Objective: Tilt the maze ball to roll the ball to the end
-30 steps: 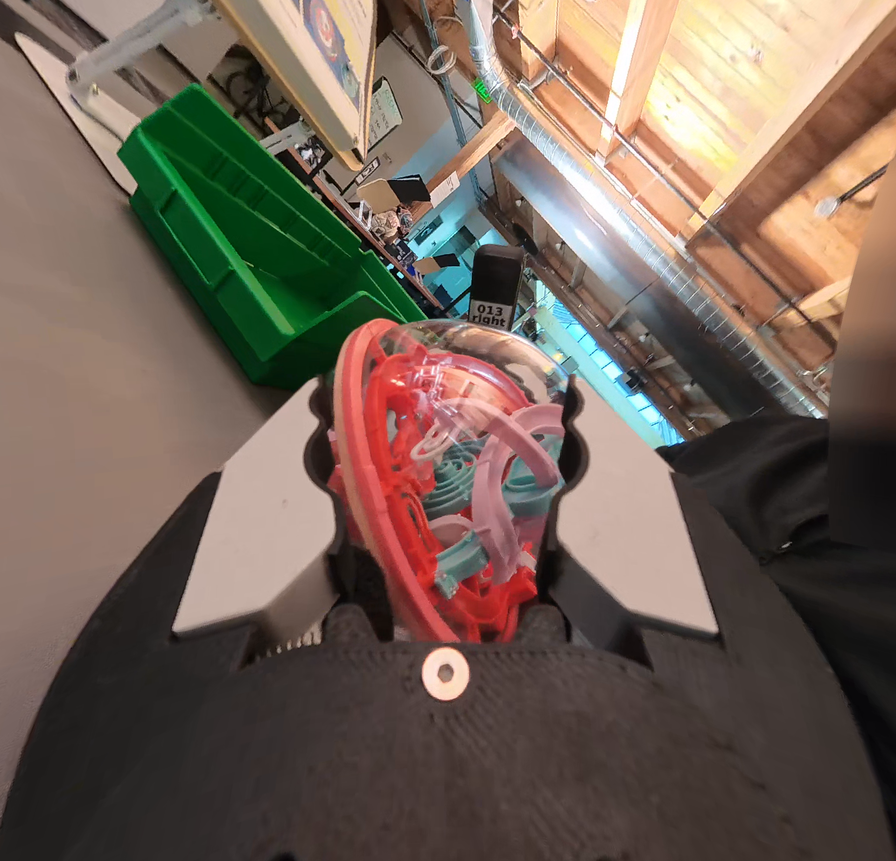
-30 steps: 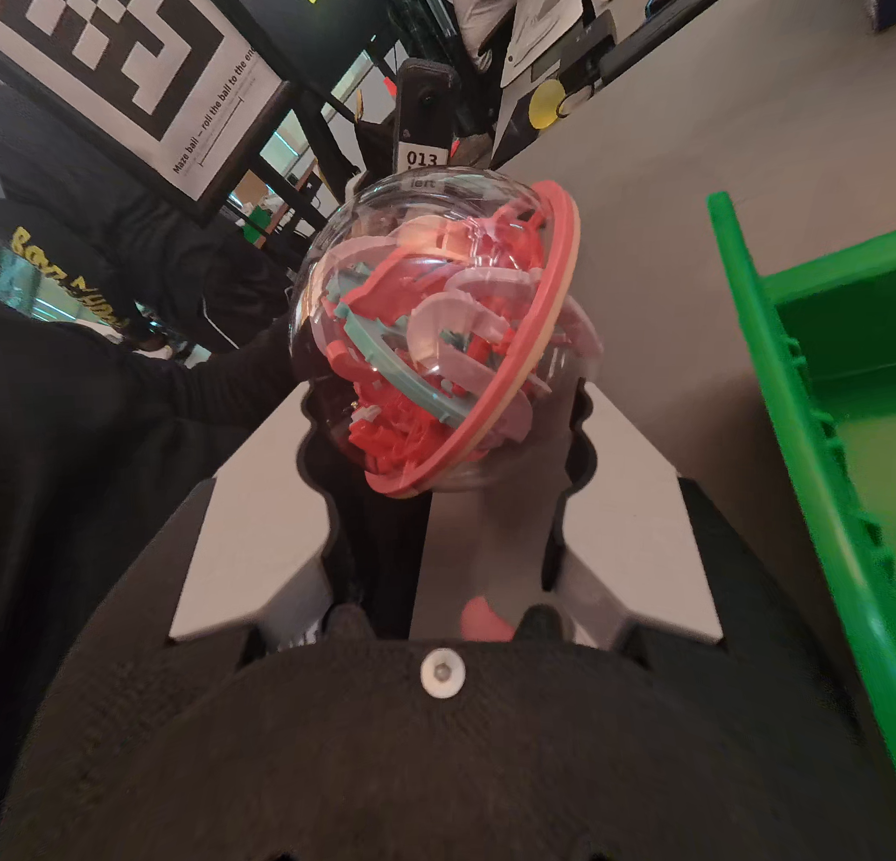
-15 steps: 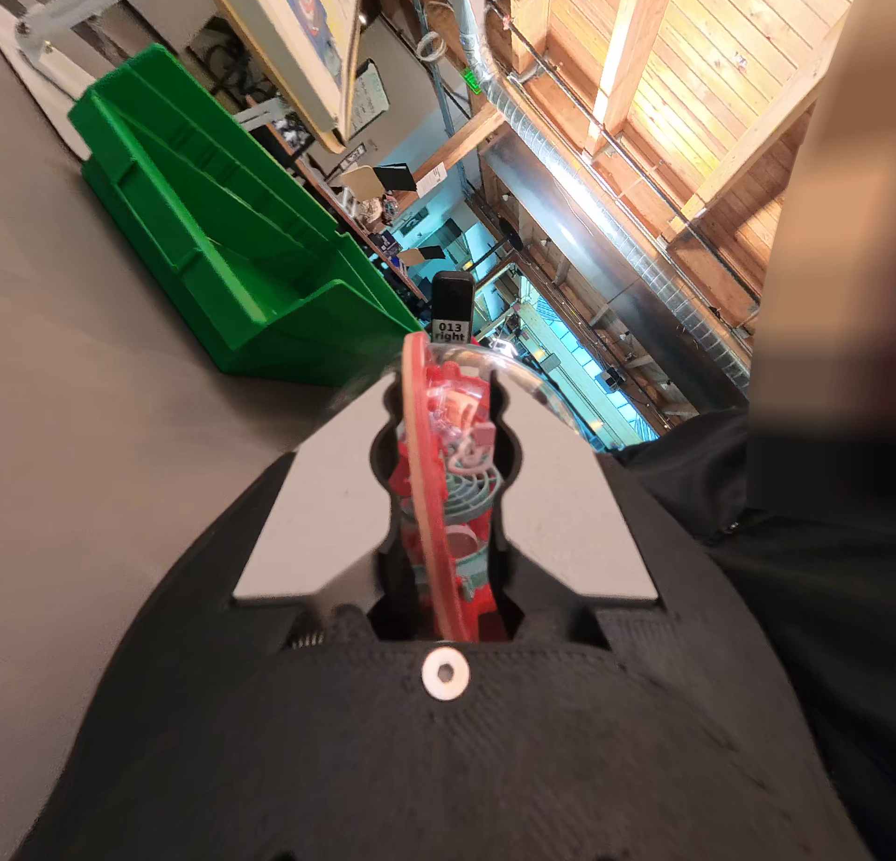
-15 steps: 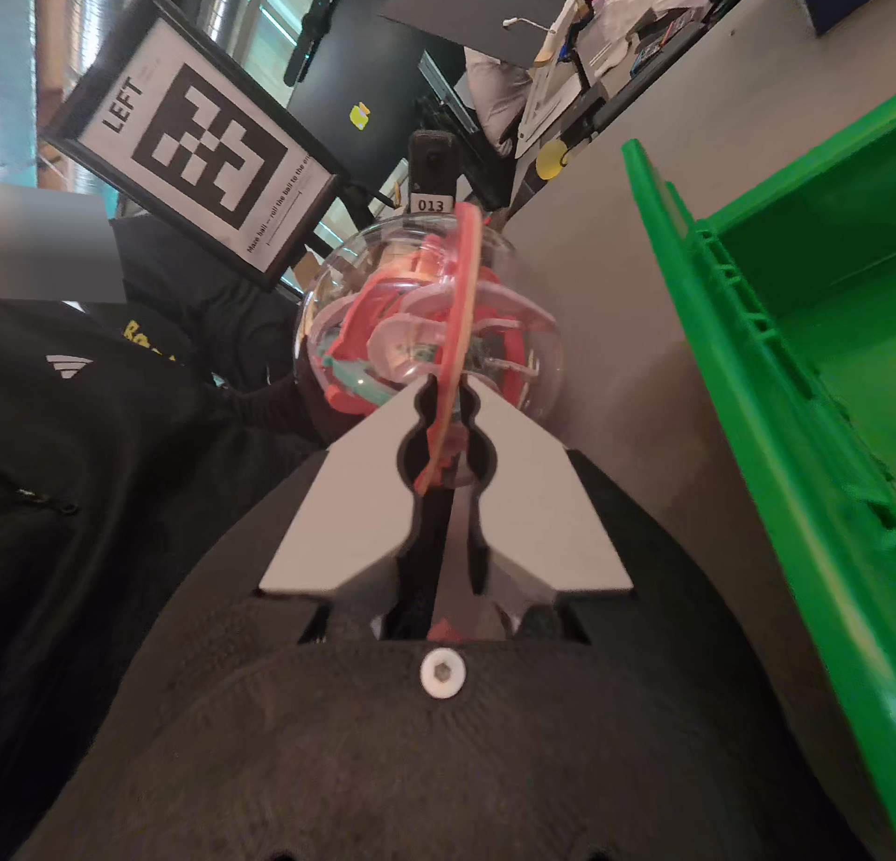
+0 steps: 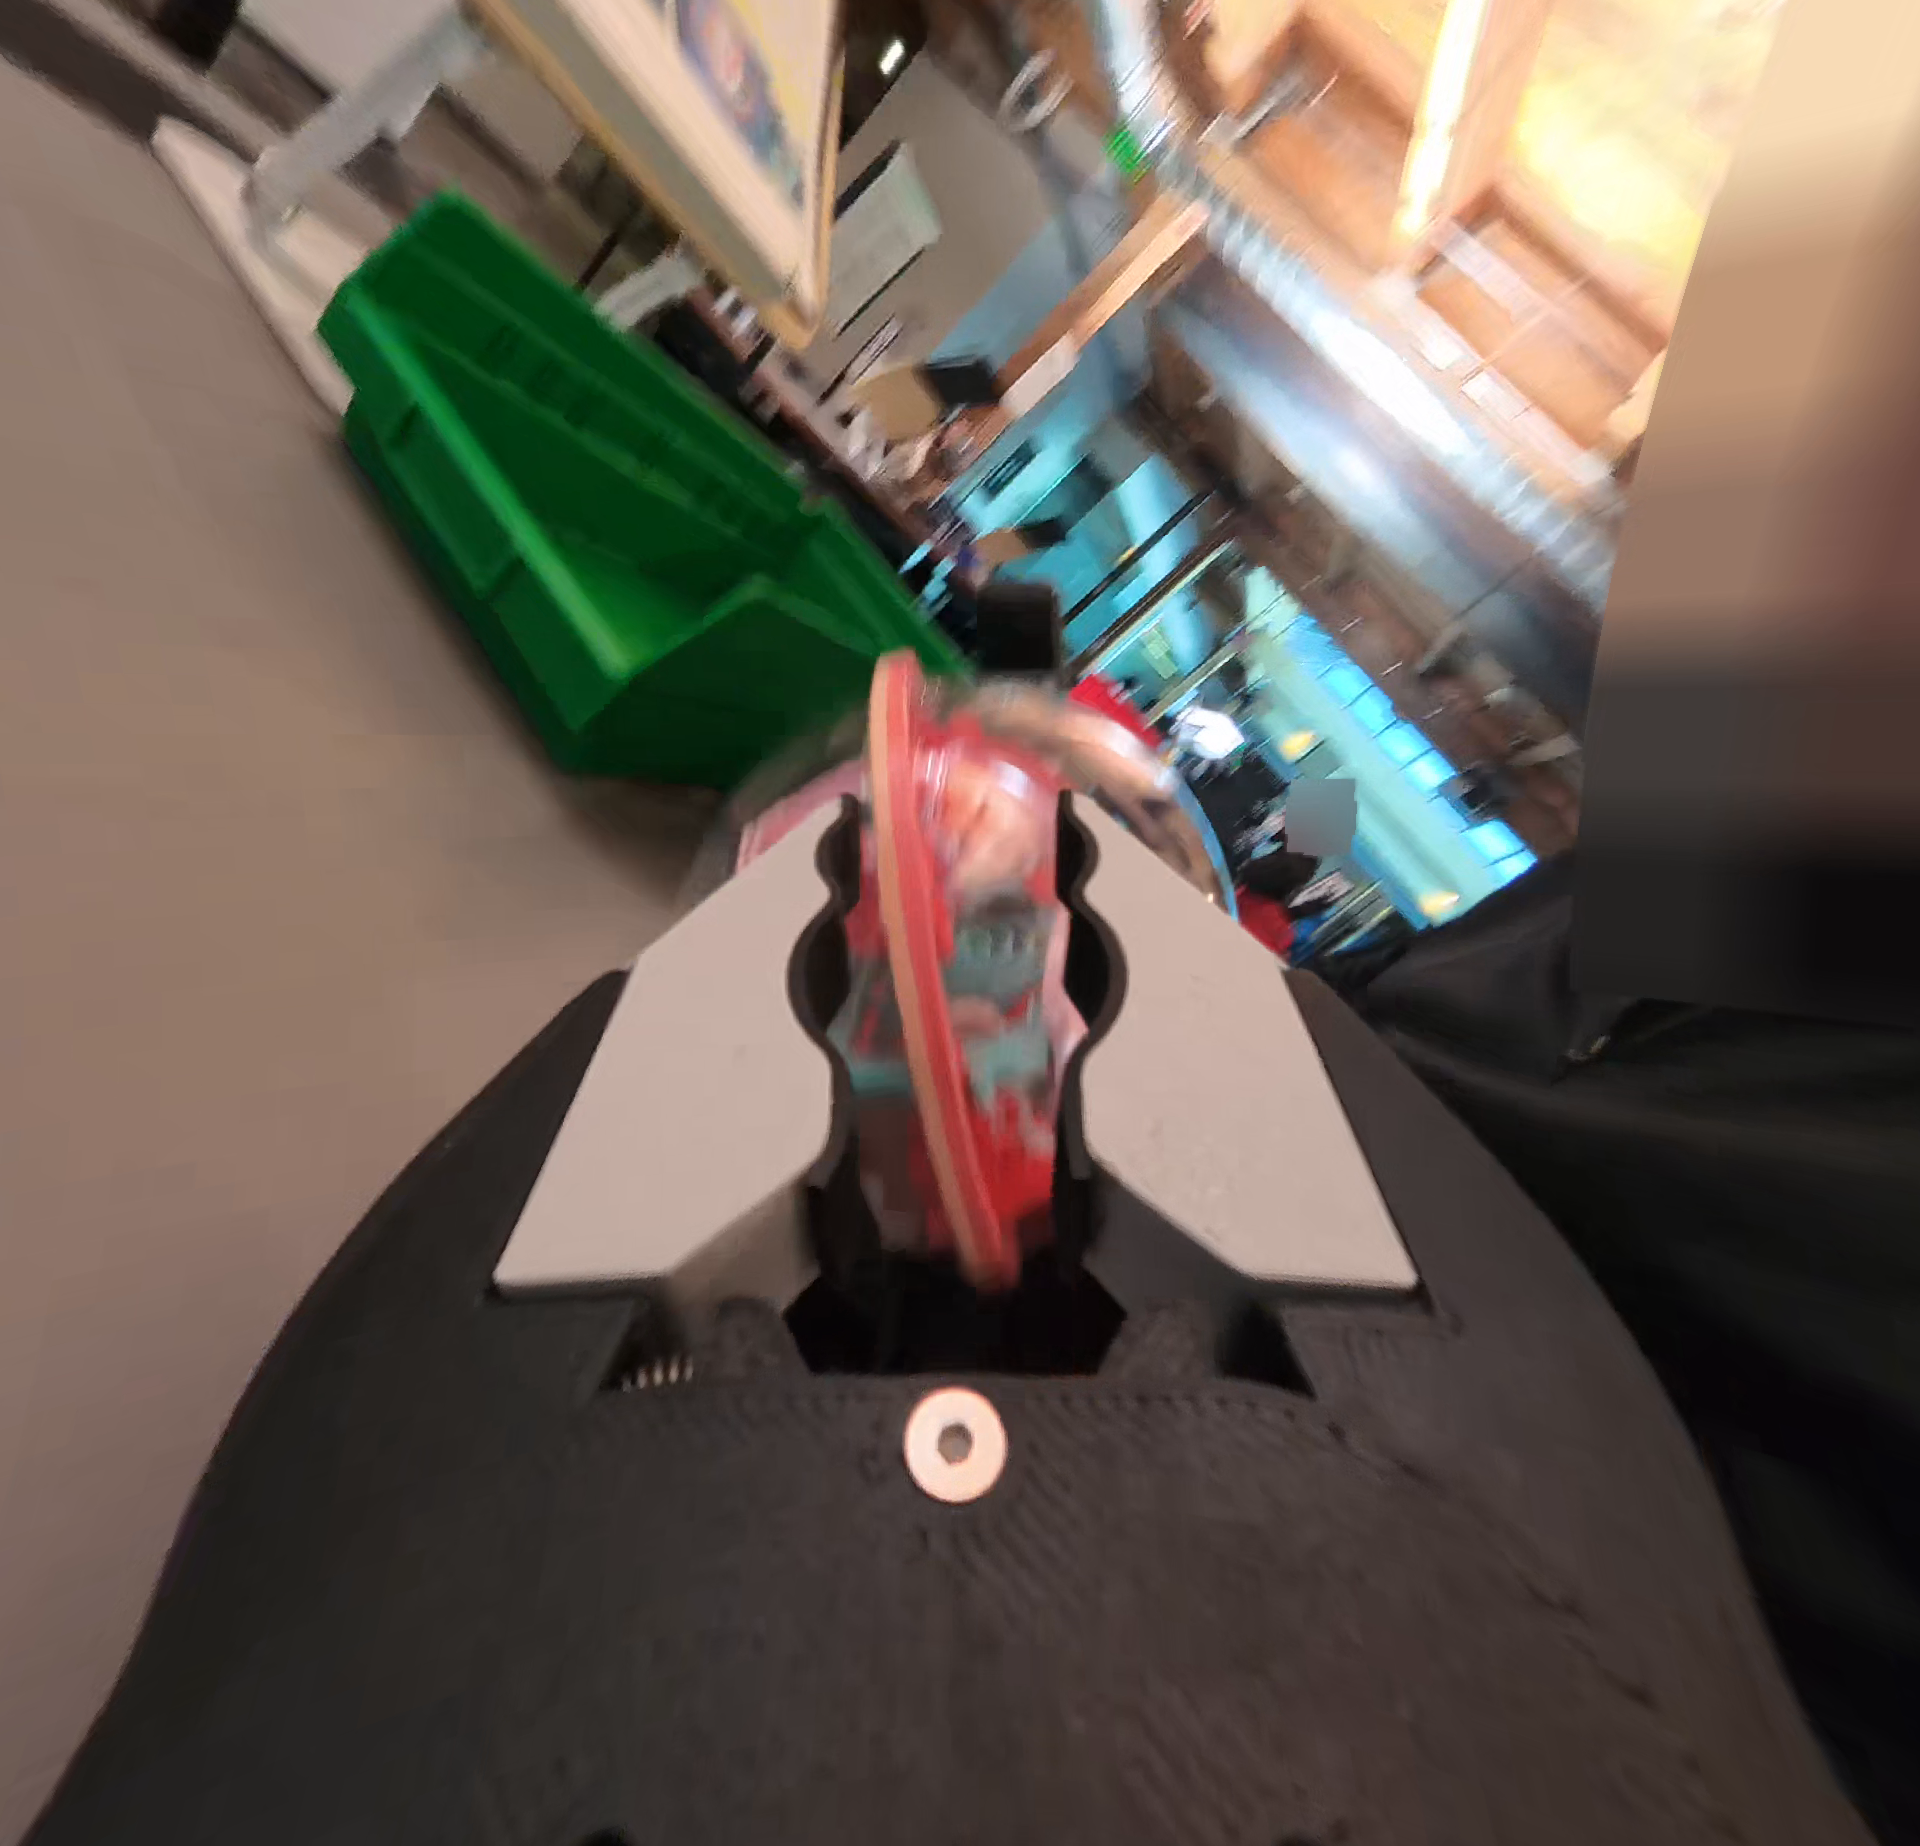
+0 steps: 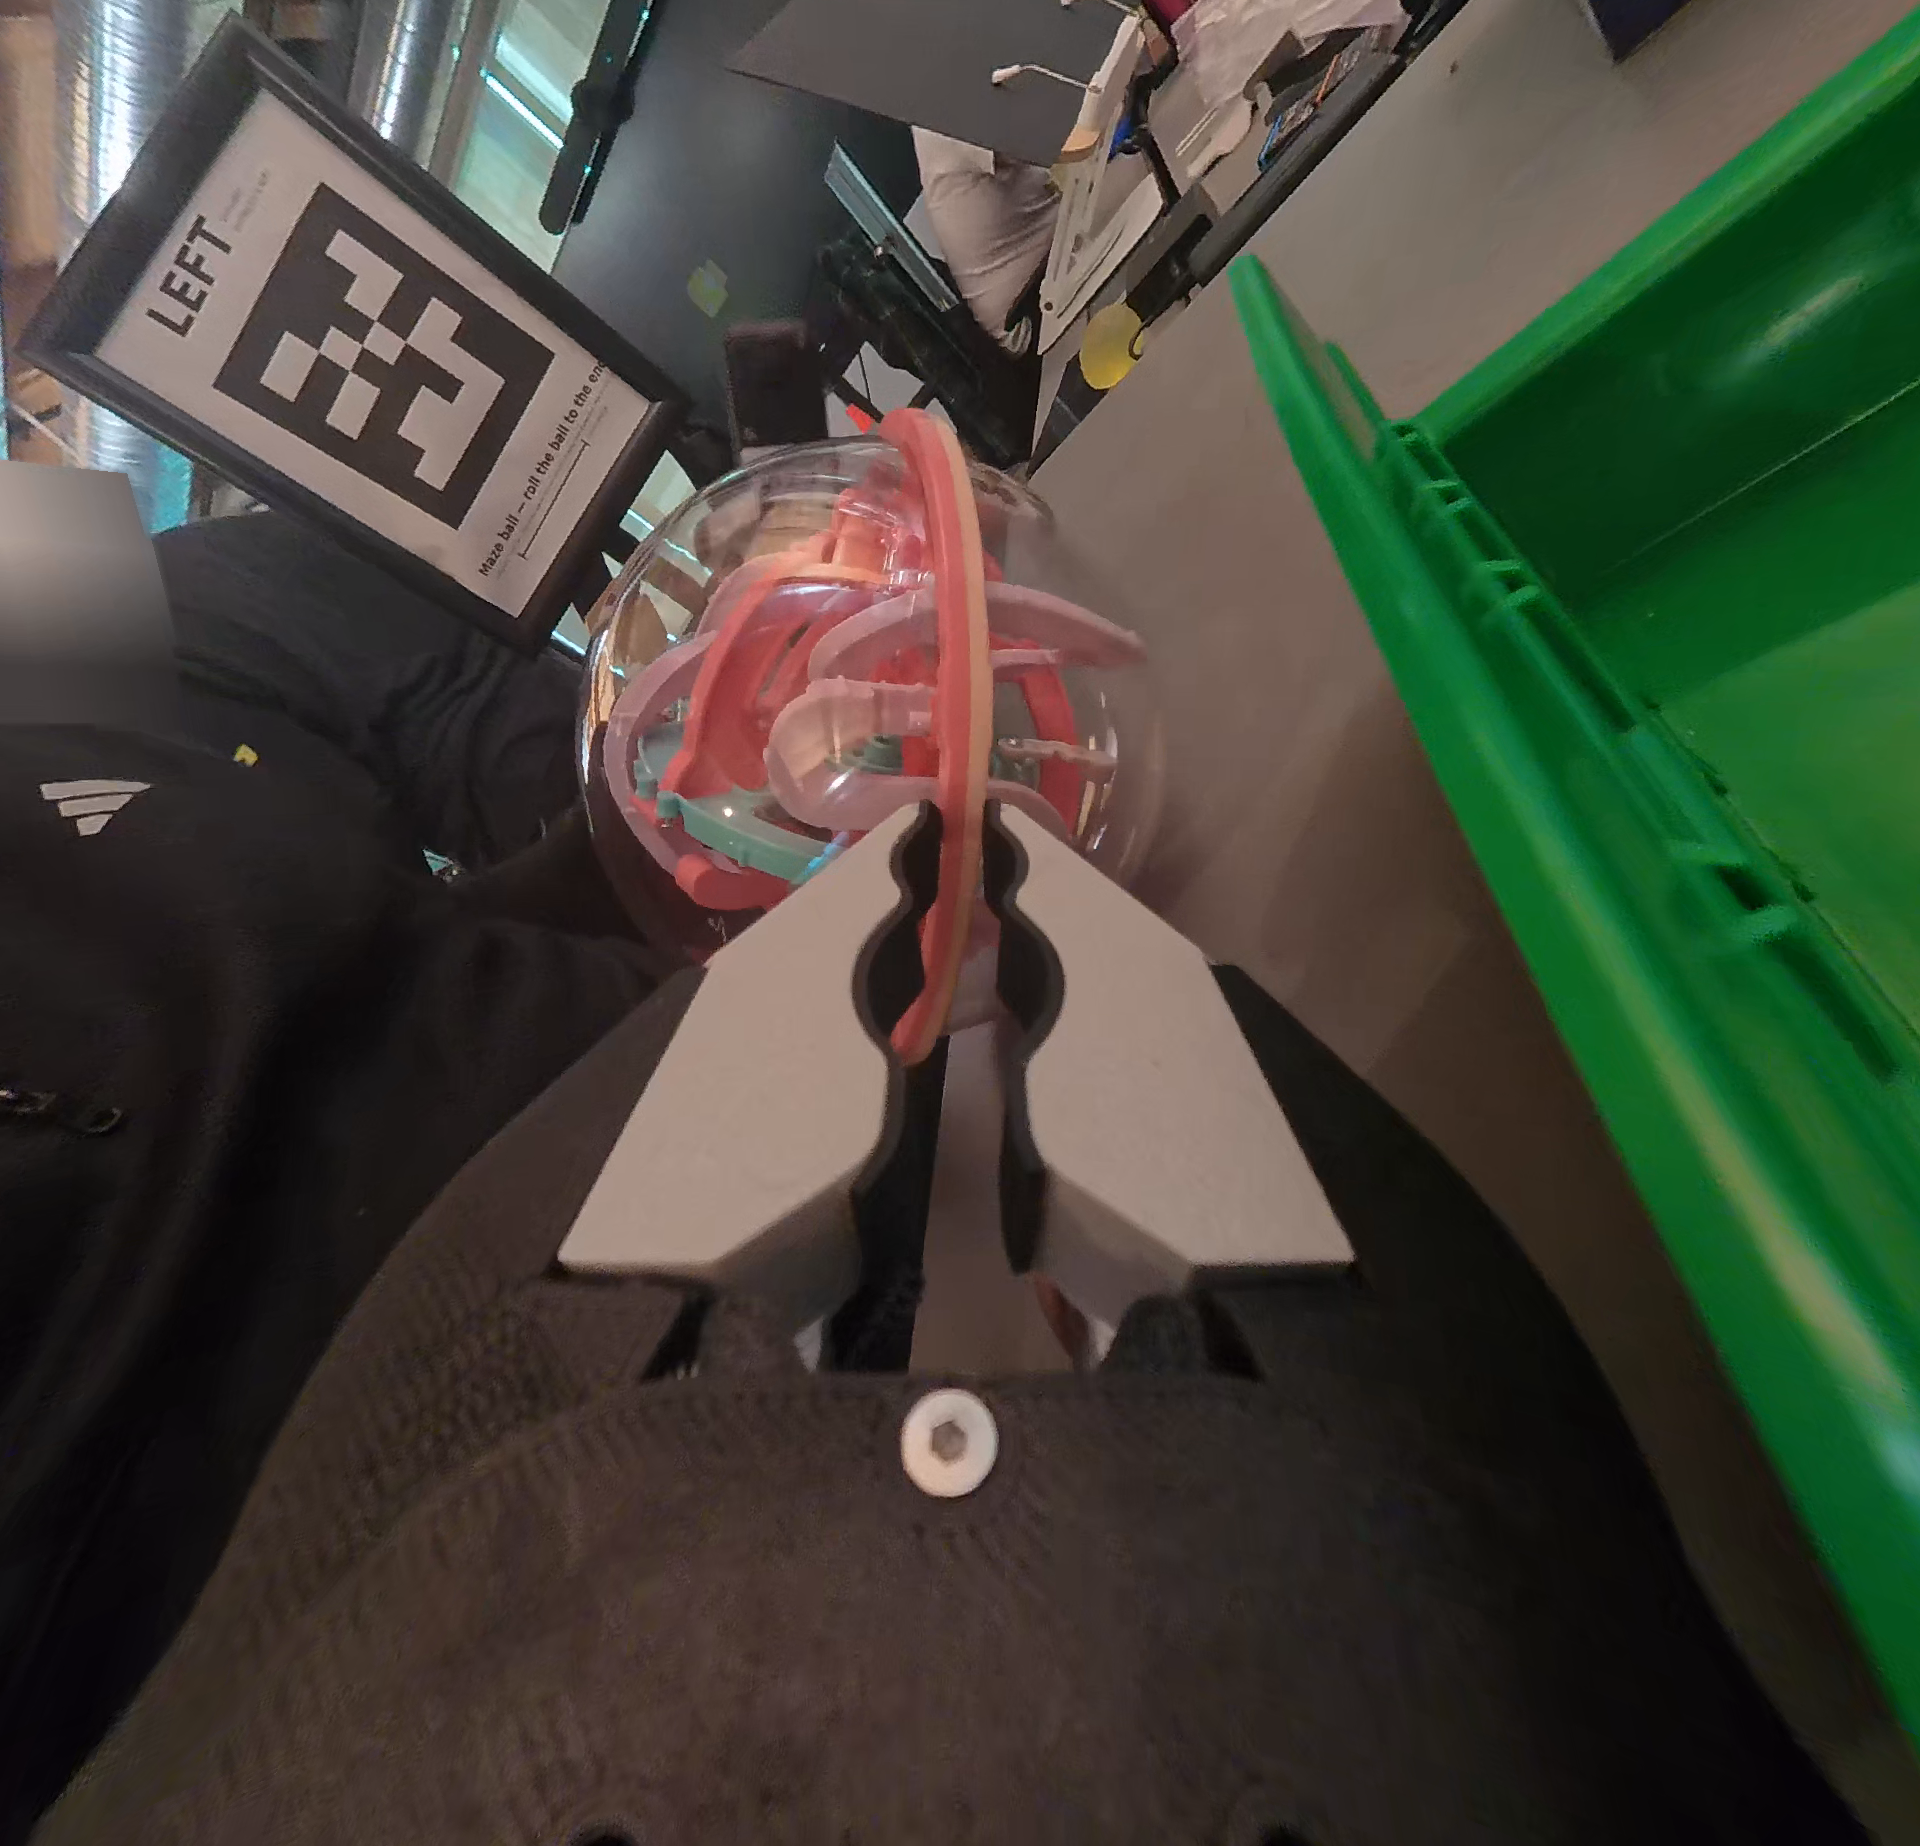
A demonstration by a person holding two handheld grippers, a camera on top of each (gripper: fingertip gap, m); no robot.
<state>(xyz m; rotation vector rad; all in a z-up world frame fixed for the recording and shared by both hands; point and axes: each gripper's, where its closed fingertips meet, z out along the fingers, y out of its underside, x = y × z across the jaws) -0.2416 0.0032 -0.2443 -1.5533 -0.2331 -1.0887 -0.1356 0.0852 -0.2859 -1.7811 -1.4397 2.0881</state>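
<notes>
The maze ball (image 6: 831,695) is a clear sphere with red, pink and teal tracks inside and a red rim around its middle. It is held above the grey table between both grippers. My right gripper (image 6: 961,817) is shut on the red rim, which runs upright between its fingers. In the blurred left wrist view my left gripper (image 5: 956,825) is shut on the maze ball (image 5: 961,975) from the opposite side, with the rim between its jaws. I cannot make out the small ball inside.
A green plastic bin (image 6: 1662,674) stands on the grey table (image 6: 1268,716) close on the right; it also shows in the left wrist view (image 5: 582,518). A framed marker sign (image 6: 343,342) stands behind. A person's dark sleeve (image 6: 229,1017) is on the left.
Both grippers went from wide open around the sphere to shut on its red rim. The rim has turned upright in the right view. The left view is now moving and blurred.
</notes>
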